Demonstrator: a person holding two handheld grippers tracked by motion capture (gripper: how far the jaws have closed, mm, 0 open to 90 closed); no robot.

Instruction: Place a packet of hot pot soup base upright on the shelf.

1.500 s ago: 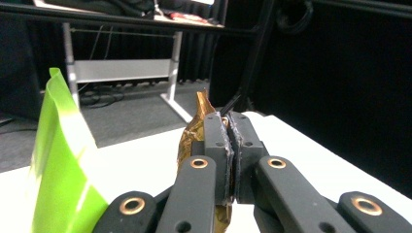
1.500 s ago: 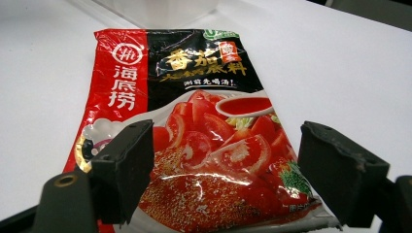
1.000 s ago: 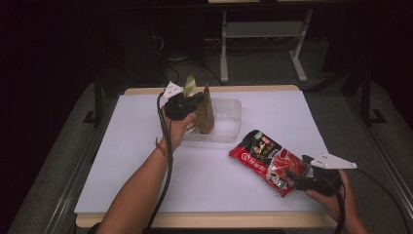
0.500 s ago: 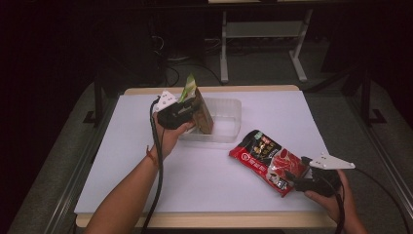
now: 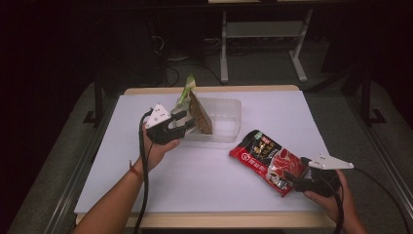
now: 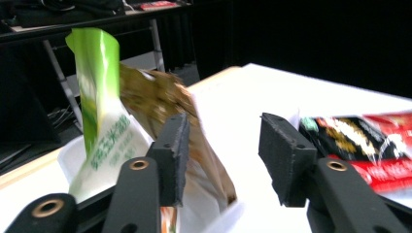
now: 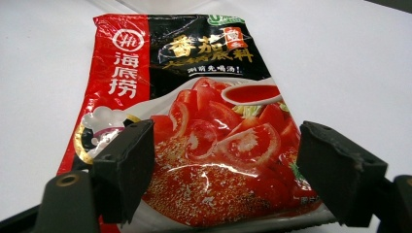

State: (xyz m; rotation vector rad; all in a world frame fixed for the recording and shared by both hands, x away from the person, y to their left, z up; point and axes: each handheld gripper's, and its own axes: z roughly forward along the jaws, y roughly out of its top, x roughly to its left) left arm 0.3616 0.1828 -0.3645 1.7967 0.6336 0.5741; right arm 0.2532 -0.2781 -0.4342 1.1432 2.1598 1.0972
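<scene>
Over by the clear tub, the two packets are being left leaning inside as the left gripper is being opened, nothing between its jaws, so it's best being backed straight off, while the right gripper is being held open around the red packet's end.

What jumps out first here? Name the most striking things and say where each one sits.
The red soup-base packet lies flat on the white table at the near right, with the open right tongs around its near end. At the far middle, a brown packet and a green-and-white packet stand tilted in a clear plastic tub. The left tongs, which have just been opening, sit beside them with nothing gripped.
</scene>
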